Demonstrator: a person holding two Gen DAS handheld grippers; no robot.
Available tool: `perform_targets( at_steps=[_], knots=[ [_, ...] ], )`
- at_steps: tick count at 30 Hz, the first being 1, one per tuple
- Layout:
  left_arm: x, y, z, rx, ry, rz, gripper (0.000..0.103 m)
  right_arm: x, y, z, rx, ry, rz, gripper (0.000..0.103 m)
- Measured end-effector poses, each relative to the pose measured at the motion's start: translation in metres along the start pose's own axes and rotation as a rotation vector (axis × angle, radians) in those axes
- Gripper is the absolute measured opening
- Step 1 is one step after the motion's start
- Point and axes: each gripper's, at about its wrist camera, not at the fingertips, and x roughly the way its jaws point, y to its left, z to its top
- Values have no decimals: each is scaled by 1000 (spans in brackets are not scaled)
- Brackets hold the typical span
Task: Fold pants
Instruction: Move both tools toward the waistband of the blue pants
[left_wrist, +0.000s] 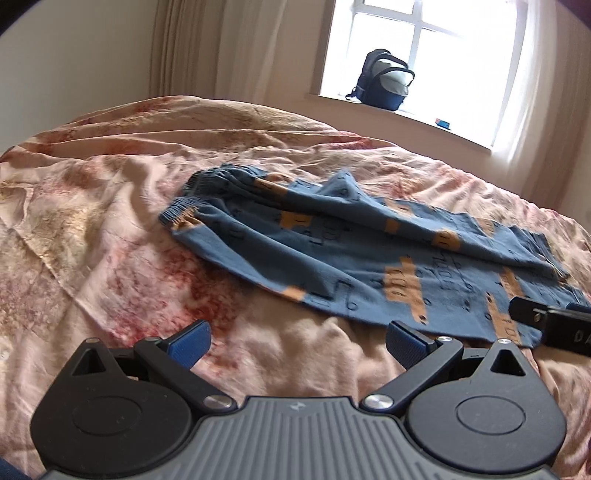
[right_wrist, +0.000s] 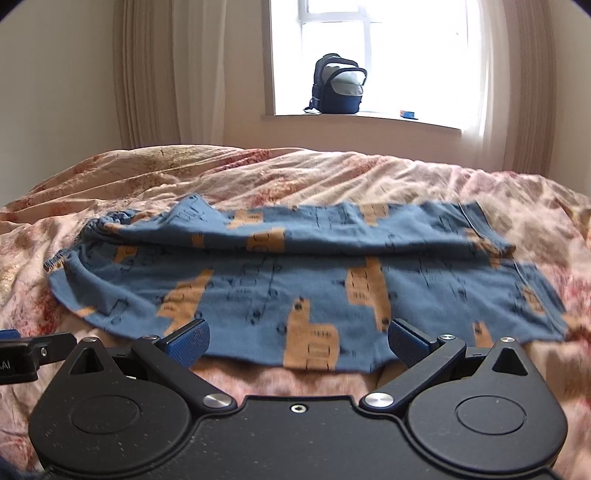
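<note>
Blue llama-print pants (right_wrist: 295, 280) are spread flat across the bed (right_wrist: 258, 177).

Both grippers, left (left_wrist: 297, 341) and right (right_wrist: 297, 341), are held with jaws wide, empty, at the bed's near edge; a backpack (right_wrist: 338, 85) is seen on the windowsill beyond.

The bed (right_wrist: 332, 173) has a pink cover with red and gold flowers, and it is full of wrinkles. One thing lies right on it: blue pants (right_wrist: 295, 273) with tan llamas. In the right wrist view they stretch across the middle, with the stretchy waist at 9 o'clock and the leg ends at 3 o'clock. One leg lies over the other.
</note>
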Motion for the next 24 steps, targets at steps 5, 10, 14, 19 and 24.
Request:
perform_targets(
  at_steps=[5, 10, 14, 19, 24],
  knots=[
    [1, 5, 20, -24, 1, 4, 103, 1, 6, 21, -77, -21, 5, 103],
    [2, 0, 40, 30, -25, 21, 103, -4, 9, 36, -151, -68, 22, 103],
    [4, -5, 57, 48, -48, -9, 103, -1, 8, 47, -177, -82, 30, 103],
    [20, -12, 78, 28, -17, -51, 103, 6, 5, 62, -212, -85, 45, 103],
    [39, -27, 96, 102, -12, -53, 103, 20, 2, 78, -245, -76, 56, 103]
  ],
)
